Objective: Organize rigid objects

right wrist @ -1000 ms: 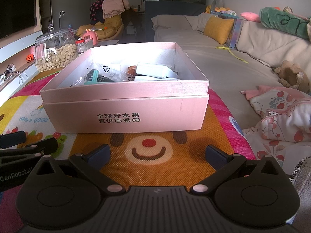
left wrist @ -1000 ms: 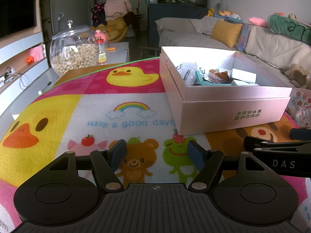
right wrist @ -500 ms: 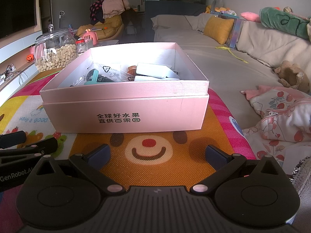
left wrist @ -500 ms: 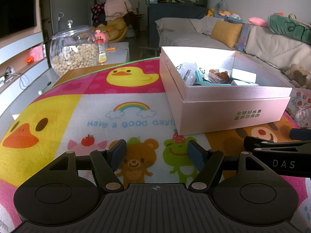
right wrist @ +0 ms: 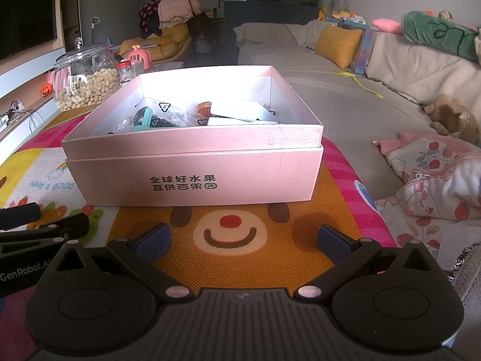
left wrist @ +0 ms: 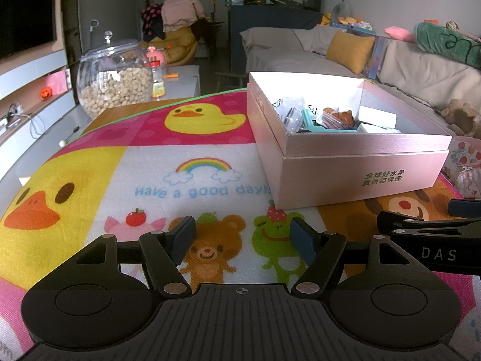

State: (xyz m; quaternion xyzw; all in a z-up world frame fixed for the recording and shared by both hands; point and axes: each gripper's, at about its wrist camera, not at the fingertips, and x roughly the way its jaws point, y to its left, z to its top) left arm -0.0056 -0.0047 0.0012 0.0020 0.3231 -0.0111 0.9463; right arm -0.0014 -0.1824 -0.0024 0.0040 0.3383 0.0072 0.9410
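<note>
Left gripper (left wrist: 243, 236): fingers spread, nothing between them, low over the cartoon play mat (left wrist: 192, 156). Pink box (left wrist: 354, 162) ahead and to its right, lid off, holding clear plastic bags (left wrist: 288, 111), a teal piece (left wrist: 309, 120), a white flat item (left wrist: 377, 116). Right gripper (right wrist: 243, 239): fingers spread wide, empty, box (right wrist: 195, 174) straight ahead, near. Its near wall stands between the fingers and the contents. Glass jar of nuts (left wrist: 115, 85) far ahead-left of the left gripper. Sofa (right wrist: 345, 90) beyond the box.

Cartoon play mat (left wrist: 192, 162) — pink box (left wrist: 354, 165) on it, right side, near bear print.
</note>
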